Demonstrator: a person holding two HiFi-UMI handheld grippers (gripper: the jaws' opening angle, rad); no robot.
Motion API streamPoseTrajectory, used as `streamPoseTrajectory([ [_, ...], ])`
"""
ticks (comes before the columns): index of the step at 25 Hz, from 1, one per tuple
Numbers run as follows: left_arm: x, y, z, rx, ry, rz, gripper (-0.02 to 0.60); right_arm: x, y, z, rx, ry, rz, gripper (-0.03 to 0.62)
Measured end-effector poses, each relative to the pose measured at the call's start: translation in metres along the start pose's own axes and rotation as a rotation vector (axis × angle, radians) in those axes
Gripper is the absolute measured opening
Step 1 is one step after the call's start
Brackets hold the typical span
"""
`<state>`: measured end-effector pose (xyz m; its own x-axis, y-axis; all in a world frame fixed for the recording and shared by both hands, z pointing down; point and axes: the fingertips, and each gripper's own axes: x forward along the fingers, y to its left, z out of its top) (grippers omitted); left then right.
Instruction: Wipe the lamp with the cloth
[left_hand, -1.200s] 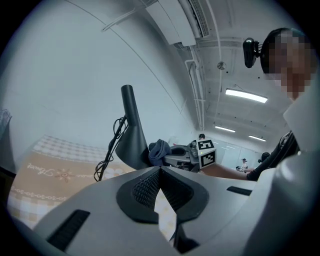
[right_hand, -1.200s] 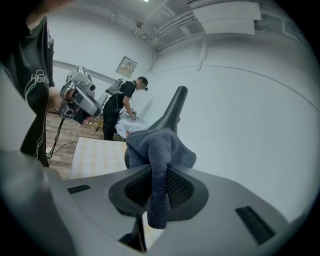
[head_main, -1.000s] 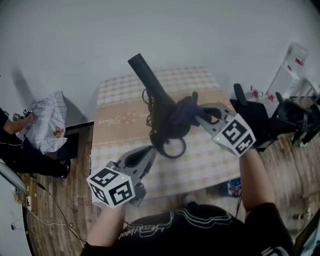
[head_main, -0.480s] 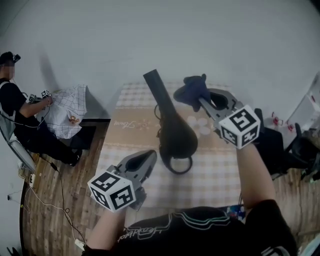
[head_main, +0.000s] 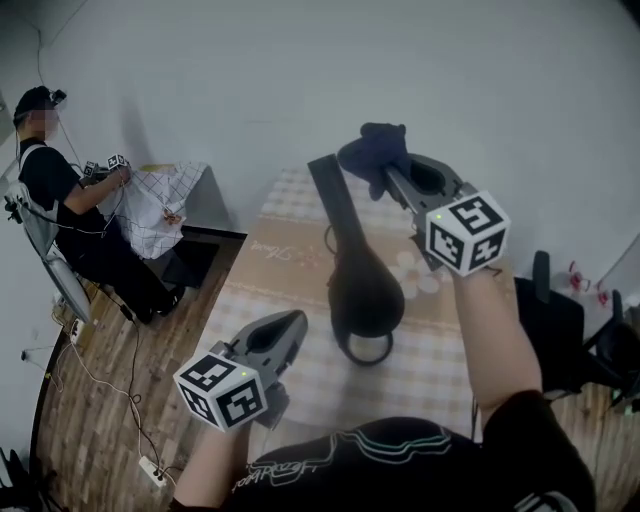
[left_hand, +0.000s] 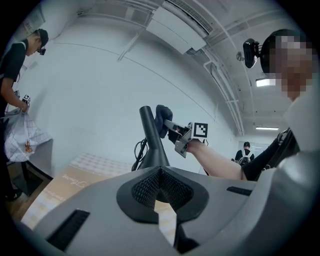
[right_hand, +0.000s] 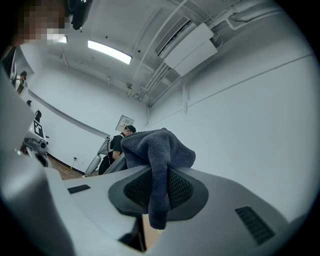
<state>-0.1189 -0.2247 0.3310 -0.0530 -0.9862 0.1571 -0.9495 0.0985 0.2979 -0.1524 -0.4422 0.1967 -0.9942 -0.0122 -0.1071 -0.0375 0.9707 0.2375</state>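
Since the earlier frames, the cloth (head_main: 373, 152) has been carried by the right gripper (head_main: 388, 178) from the lower stem of the lamp (head_main: 362, 290) up to its top end, and the left gripper (head_main: 293, 325) is seen at much the same place near the desk's front.

The desk (head_main: 262, 270) is set with its far edge at the white wall (head_main: 200, 80). Its left edge is bordered by open wooden floor (head_main: 130, 380), and bare checked surface is left between that edge and the lamp. A black chair (head_main: 555, 320) is seen off the right edge.

The lamp's round base is placed near the middle of the desk, with its stem tilted up and away toward the wall, and a dark cord (head_main: 328, 240) is looped beside the stem. Well to the left, a person (head_main: 55, 195) is occupied with a checked sheet (head_main: 160, 205). A power strip (head_main: 150, 465) lies on the floor.

The right jaws are closed on the cloth, which is bunched above them and hangs down between the pads. It is held just beside the lamp's top end; contact cannot be told. The left jaws are brought together with nothing between them and are held low, above the desk and apart from the lamp's base.
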Motion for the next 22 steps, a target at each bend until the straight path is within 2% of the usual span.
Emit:
streamPoseTrajectory([
  [6,-0.008,0.001,0.002,0.005,-0.014,0.065,0.0,0.028,0.009,-0.01,0.132,-0.024,0.1,0.061],
  [13,0.001,0.003,-0.007,-0.016,-0.006,0.103,0.0,0.047,0.027,-0.028,0.2,-0.013,0.254,0.061],
  [22,-0.004,0.0,-0.018,-0.02,0.004,0.125,0.0,0.044,0.036,-0.036,0.302,-0.031,0.311,0.061],
])
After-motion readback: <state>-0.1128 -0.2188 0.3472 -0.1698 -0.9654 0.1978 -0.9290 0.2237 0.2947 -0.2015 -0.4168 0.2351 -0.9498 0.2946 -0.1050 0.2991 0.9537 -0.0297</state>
